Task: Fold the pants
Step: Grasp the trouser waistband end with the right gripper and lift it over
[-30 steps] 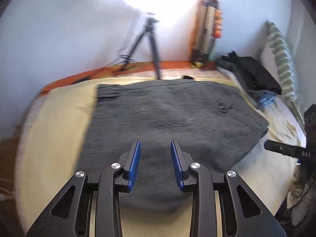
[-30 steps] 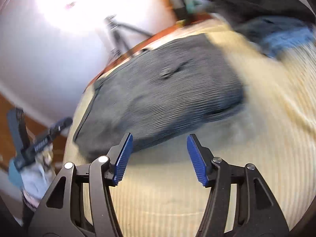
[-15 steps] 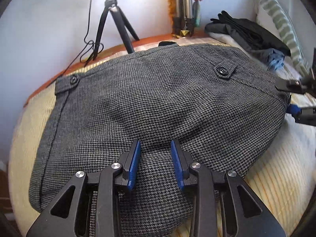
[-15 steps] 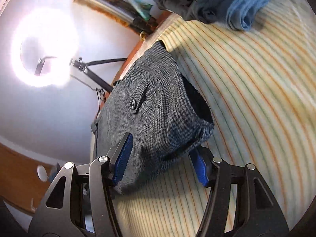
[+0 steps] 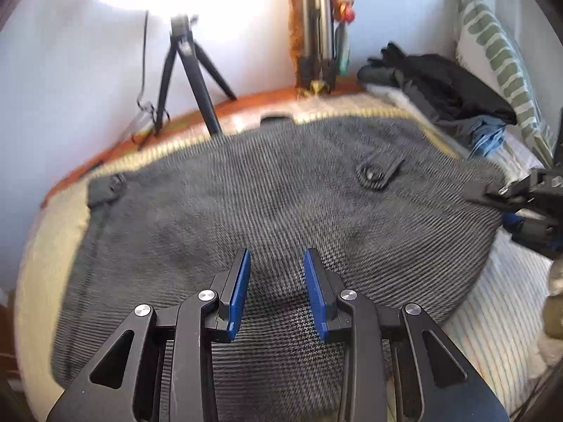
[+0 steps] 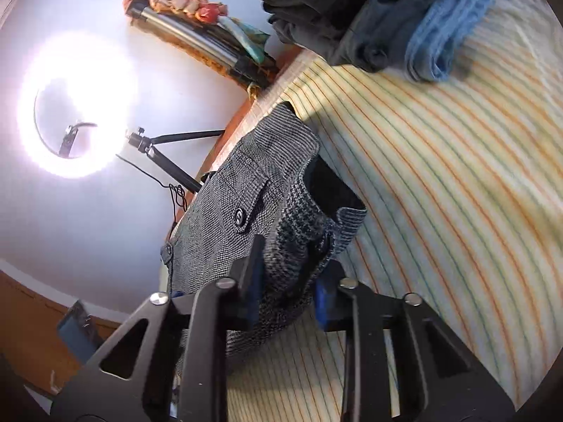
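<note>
Grey houndstooth pants (image 5: 267,211) lie folded on the striped bed, with buttoned pocket flaps facing up. My left gripper (image 5: 276,274) is open just above the near edge of the pants, with a raised fold of cloth between its blue pads; I cannot tell if they touch it. My right gripper (image 6: 293,270) is shut on the right corner of the pants (image 6: 278,211) at the waistband and lifts it slightly. It shows in the left wrist view at the right edge (image 5: 527,204).
A pile of dark and blue clothes (image 5: 447,95) lies at the back right by a striped pillow (image 5: 499,56). A ring light on a tripod (image 5: 186,70) and a folded stand (image 5: 316,24) stand by the wall. The striped sheet (image 6: 440,193) stretches to the right.
My right gripper has moved onto the pants' right corner and closed on it. My left gripper came down low over the near edge and stayed open.
</note>
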Demonstrator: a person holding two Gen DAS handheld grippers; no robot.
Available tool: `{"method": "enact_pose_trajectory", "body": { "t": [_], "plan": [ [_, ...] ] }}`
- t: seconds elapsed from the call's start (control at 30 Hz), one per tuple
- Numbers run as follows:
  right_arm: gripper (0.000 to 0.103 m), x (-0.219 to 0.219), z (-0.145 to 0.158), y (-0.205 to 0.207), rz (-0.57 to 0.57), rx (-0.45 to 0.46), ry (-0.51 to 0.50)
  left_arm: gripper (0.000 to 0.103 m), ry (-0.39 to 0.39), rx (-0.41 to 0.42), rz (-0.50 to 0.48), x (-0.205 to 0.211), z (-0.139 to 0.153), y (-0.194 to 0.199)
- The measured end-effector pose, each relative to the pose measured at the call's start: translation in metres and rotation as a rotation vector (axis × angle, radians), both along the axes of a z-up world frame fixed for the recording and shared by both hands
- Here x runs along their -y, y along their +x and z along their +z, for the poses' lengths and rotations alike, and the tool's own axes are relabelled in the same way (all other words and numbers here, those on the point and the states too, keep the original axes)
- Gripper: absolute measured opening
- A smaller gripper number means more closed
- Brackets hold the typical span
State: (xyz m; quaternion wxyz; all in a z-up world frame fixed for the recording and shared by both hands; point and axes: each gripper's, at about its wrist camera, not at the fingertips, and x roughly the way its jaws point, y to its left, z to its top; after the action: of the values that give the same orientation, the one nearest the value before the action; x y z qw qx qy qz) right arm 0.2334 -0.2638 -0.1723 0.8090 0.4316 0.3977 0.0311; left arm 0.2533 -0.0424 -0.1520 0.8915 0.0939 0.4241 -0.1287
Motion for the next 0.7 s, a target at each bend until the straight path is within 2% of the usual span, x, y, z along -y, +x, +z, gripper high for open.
{"method": "enact_pose_trajectory", "body": {
  "t": [0.07, 0.17, 0.3, 0.43, 0.57, 0.63, 0.7],
  "plan": [
    [0.019, 0.000, 0.004, 0.002, 0.006, 0.005, -0.010, 0.030, 0.007, -0.031, 0.001, 0.002, -0.012, 0.003],
    [0.017, -0.006, 0.012, 0.004, 0.026, 0.020, -0.049, 0.030, -0.003, -0.030, 0.002, 0.000, -0.013, 0.000],
    [0.016, -0.013, 0.024, 0.005, 0.050, 0.041, -0.105, 0.030, -0.024, -0.023, 0.026, -0.014, 0.005, -0.009],
    [0.016, -0.020, 0.042, 0.008, 0.093, 0.074, -0.166, 0.030, -0.005, 0.019, 0.072, -0.042, 0.022, -0.028],
    [0.015, -0.036, 0.067, 0.011, 0.153, 0.128, -0.247, 0.030, 0.042, 0.004, 0.101, -0.059, 0.006, -0.035],
    [0.015, -0.045, 0.077, 0.011, 0.175, 0.152, -0.282, 0.030, -0.011, -0.063, 0.122, -0.069, -0.008, -0.030],
    [0.015, -0.055, 0.086, 0.012, 0.197, 0.167, -0.310, 0.030, -0.027, -0.078, 0.113, -0.072, -0.013, -0.029]
  ]
}}
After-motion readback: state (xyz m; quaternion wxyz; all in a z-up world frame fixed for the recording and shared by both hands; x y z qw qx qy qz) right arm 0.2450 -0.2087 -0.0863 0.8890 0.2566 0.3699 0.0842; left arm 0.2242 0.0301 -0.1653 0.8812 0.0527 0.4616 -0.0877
